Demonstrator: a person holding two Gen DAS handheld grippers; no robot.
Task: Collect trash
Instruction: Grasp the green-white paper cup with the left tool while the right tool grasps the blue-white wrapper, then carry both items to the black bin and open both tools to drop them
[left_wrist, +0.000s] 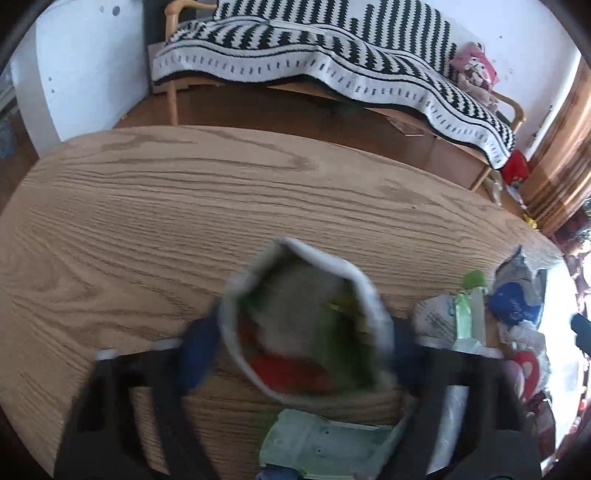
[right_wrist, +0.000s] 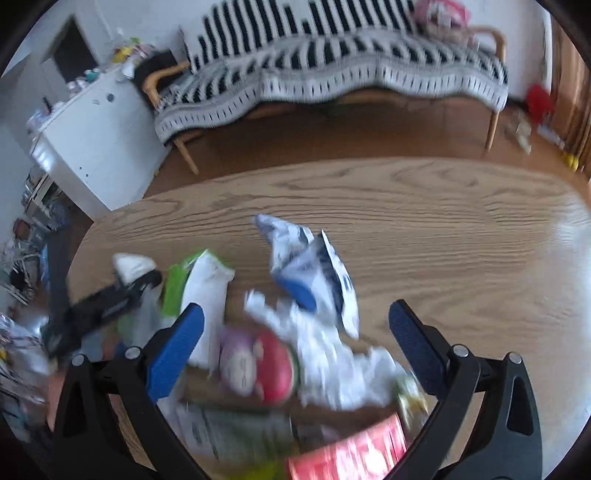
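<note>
A white paper cup (left_wrist: 321, 266) with red and green print inside lies mouth towards the camera, blurred. My left gripper (left_wrist: 301, 345) is shut on it, one blue pad on each side. The left gripper (right_wrist: 103, 306) also shows at the left of the right wrist view, holding the cup (right_wrist: 133, 266). My right gripper (right_wrist: 295, 332) stands wide open over a heap of trash on the wooden table (right_wrist: 443, 229). The heap includes crumpled white paper (right_wrist: 332, 362), a pink and red wrapper (right_wrist: 266, 365), a blue and white bag (right_wrist: 314, 266) and a green and white wrapper (right_wrist: 199, 284).
A red packet (right_wrist: 351, 454) lies at the near edge, a pale green pack (left_wrist: 325, 446) under the cup. Beyond the table (left_wrist: 147, 206) stand a bench with a striped blanket (left_wrist: 332, 55) and a white cabinet (right_wrist: 96, 140). Clutter lies on the floor to the left (right_wrist: 22, 251).
</note>
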